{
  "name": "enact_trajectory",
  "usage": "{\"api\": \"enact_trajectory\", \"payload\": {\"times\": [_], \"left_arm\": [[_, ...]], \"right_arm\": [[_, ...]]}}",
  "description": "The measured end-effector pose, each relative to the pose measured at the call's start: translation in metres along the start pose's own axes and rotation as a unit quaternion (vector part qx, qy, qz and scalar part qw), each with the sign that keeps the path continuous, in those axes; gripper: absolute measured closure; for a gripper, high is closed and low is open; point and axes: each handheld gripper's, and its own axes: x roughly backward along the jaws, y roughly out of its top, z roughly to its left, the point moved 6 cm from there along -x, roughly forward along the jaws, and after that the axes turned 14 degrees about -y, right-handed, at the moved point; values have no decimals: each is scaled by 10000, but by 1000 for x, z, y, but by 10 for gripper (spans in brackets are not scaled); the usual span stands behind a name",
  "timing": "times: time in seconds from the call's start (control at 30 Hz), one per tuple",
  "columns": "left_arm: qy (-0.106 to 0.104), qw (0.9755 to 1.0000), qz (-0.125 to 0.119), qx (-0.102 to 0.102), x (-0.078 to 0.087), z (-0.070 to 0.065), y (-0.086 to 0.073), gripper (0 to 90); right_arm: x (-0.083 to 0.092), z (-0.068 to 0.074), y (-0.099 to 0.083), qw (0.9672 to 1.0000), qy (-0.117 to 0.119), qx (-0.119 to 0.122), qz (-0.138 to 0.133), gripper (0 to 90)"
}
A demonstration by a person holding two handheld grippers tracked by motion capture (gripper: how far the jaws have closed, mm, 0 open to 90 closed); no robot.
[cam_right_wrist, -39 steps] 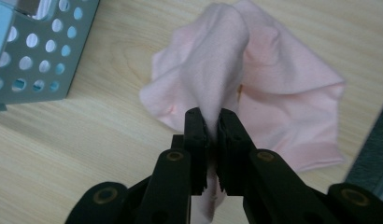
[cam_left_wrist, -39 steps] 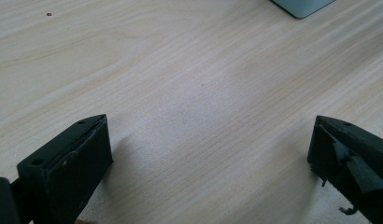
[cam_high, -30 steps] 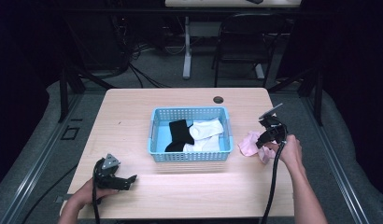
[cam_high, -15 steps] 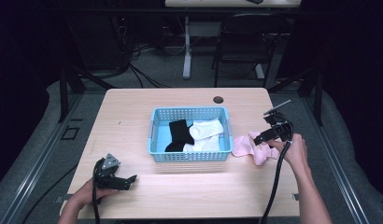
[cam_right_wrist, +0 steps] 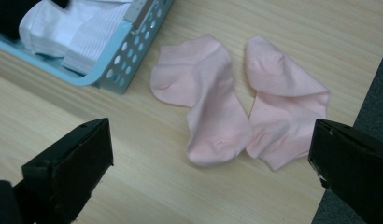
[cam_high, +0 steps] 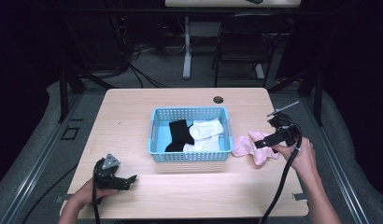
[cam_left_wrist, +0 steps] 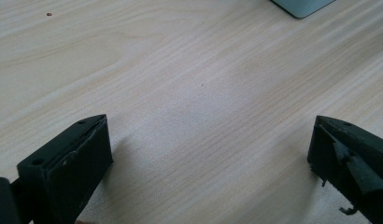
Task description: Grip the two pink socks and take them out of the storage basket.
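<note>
Pink socks: two soft pale pink ankle socks [cam_right_wrist: 236,100] lie flat side by side on the light wooden table [cam_high: 133,112], just beside the right wall of the light blue perforated plastic basket [cam_high: 188,156], touching each other along their inner edges
Right gripper: the black two-jaw right gripper [cam_high: 266,141] hangs above the socks with nothing between its jaws; they have just been opening and stand wide apart, one to each side of the pair in the right gripper view
Left gripper: the black left gripper [cam_high: 129,178], topped by a grey three-cornered plate, rests low near the front left of the table, well apart from the socks; jaws spread wide over bare wood
Basket contents: a black sock [cam_high: 178,134] and white socks [cam_high: 206,133] lie inside
Textures: fine knit on the pink fabric with a folded cuff on the right sock; ribbed white cloth; round holes in the basket wall; pale straight grain in the wood
Between views: the right gripper view gives the sock outlines and folds, which the high view blurs into one pink patch [cam_high: 252,147]; the left gripper view has a basket corner [cam_left_wrist: 301,5]
</note>
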Motion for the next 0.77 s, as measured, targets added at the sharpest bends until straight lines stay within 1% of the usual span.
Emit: {"api": "enact_trajectory", "payload": {"times": [0.03, 0.07, 0.1, 0.13, 0.17, 0.23, 0.27, 0.3, 0.33, 0.37, 0.43, 0.47, 0.5, 0.53, 0.57, 0.6, 0.63, 0.67, 0.7, 0.73, 0.77], "left_arm": [[-1, 10000, -1, 0, 0, 0, 0, 0], [4, 10000, -4, 1, 0, 0, 0, 0], [-3, 10000, -2, 2, 0, 0, 0, 0], [0, 10000, -2, 1, 0, 0, 0, 0], [-1, 10000, -3, 2, 0, 0, 0, 0], [8, 10000, -4, 5, 0, 0, 0, 0], [7, 10000, -5, 9, 0, 0, 0, 0], [6, 10000, -7, 8, 0, 0, 0, 0], [5, 10000, -7, 9, 0, 0, 0, 0], [5, 10000, -5, 7, 0, 0, 0, 0], [4, 10000, -3, 3, 0, 0, 0, 0], [5, 10000, -2, 3, 0, 0, 0, 0], [5, 10000, -2, 2, 0, 0, 0, 0], [4, 10000, 0, 2, 0, 0, 0, 0], [4, 10000, -1, 3, 0, 0, 0, 0], [-11, 10000, 3, 7, 0, 0, 0, 0], [-13, 10000, 5, 7, 0, 0, 0, 0], [-13, 10000, 5, 8, 0, 0, 0, 0], [-13, 10000, 3, 2, 0, 0, 0, 0], [-13, 10000, -1, 1, 0, 0, 0, 0], [-13, 10000, -2, 1, 0, 0, 0, 0]], "right_arm": [[2, 3, -2, 10000, -25, 30, -47, 0], [3, 6, -4, 10000, 3, 43, -77, 0], [4, 9, -7, 9999, 2, 122, -64, 0], [5, 13, -10, 9999, 26, 121, -89, 0], [4, 17, -14, 9998, 45, 166, -113, 0], [3, 25, -23, 9996, 41, 263, -60, 0], [1, 30, -27, 9995, 89, 282, -69, 0], [-1, 36, -31, 9994, 91, 337, -6, 0], [-3, 39, -36, 9992, 41, 401, 12, 2], [-4, 43, -41, 9988, 65, 488, 76, 3], [-9, 50, -52, 9983, 100, 564, 141, 6], [-11, 54, -58, 9982, 195, 546, 174, 7], [-15, 56, -64, 9977, 243, 587, 238, 7], [-19, 57, -70, 9969, 257, 666, 320, 8], [-24, 59, -76, 9971, 292, 613, 355, 9], [-28, 58, -82, 9957, 250, 732, 510, 8], [-33, 59, -87, 9958, 260, 680, 555, 6], [-36, 57, -90, 9947, 200, 766, 663, 5], [-38, 55, -92, 9941, 229, 762, 734, 5], [-41, 54, -92, 9942, 224, 743, 743, 5], [-43, 52, -92, 9942, 171, 742, 757, 6]]}}
